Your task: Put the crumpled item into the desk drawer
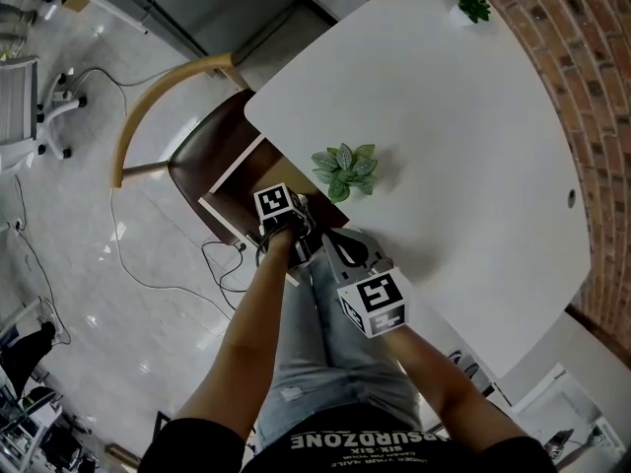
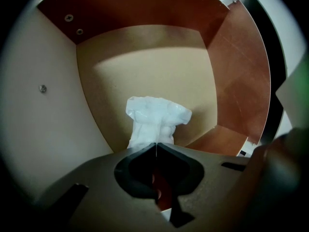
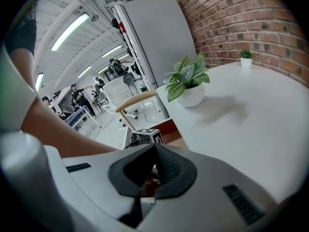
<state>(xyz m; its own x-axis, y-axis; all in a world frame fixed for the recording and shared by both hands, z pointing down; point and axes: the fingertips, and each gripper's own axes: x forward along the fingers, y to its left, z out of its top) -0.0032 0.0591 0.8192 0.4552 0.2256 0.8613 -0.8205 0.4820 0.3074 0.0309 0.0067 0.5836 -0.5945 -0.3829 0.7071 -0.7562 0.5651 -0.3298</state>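
Observation:
The crumpled white paper [image 2: 155,119] hangs just above the pale floor of the open desk drawer [image 2: 149,66], and my left gripper [image 2: 155,145] is shut on its lower end. In the head view the left gripper [image 1: 294,227] reaches down into the drawer [image 1: 229,177] under the white desk's [image 1: 444,136] left edge; its tips and the paper are hidden there. My right gripper [image 1: 331,240] hovers just beside it at the desk edge. In the right gripper view the right gripper [image 3: 155,146] has its jaws together with nothing between them.
A potted green plant [image 1: 345,170] stands on the desk close to the drawer, also seen as the plant [image 3: 188,79] ahead of the right gripper. A small plant [image 1: 474,6] sits at the far corner by the brick wall. A wooden-backed chair [image 1: 158,106] and floor cables lie left.

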